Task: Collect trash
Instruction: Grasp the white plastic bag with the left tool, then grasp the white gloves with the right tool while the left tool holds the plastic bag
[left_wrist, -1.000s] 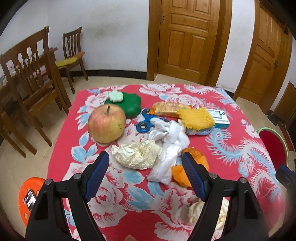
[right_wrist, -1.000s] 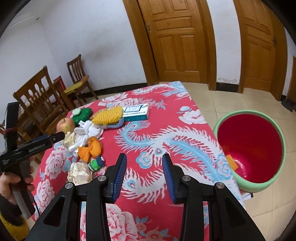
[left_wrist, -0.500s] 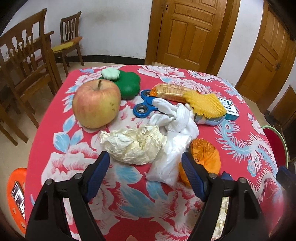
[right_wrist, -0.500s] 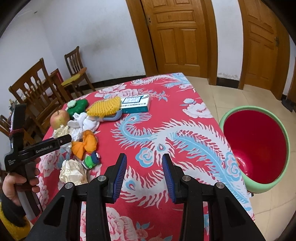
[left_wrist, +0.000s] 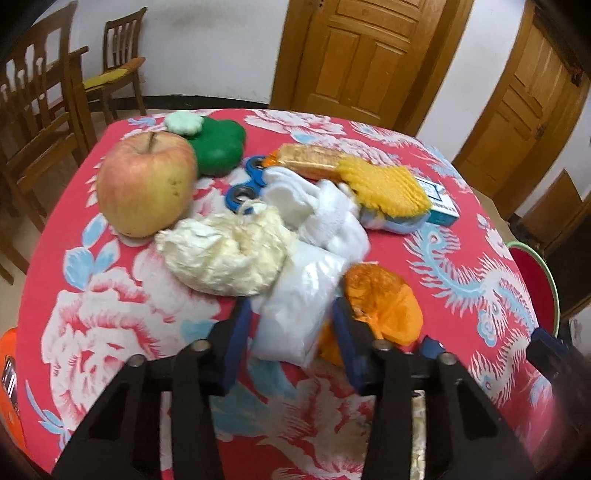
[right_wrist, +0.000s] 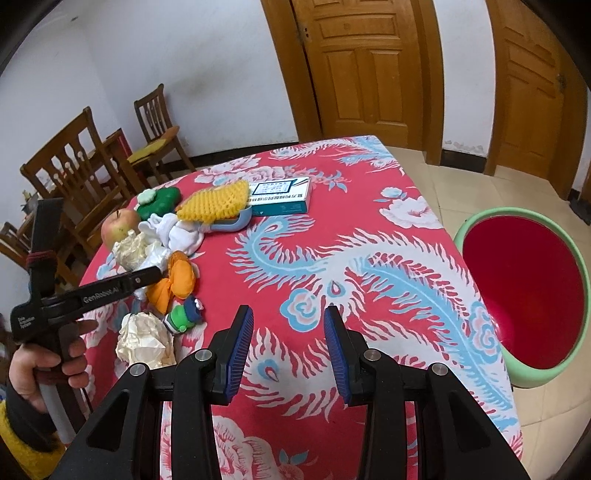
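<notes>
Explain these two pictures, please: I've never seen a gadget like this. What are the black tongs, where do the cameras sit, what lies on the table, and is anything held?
There is no robot: a person holds a two-finger gripper in each hand, each with a wide-angle camera looking along its fingers. One picture comes from the left gripper, the other from the right gripper, which also shows the person's hand. On the table lie an apple, crumpled paper, an orange bag and more; a red basin stands beside it. The left jaws have just been closing on a white plastic bag and seem to touch it. The right jaws are open and empty.
</notes>
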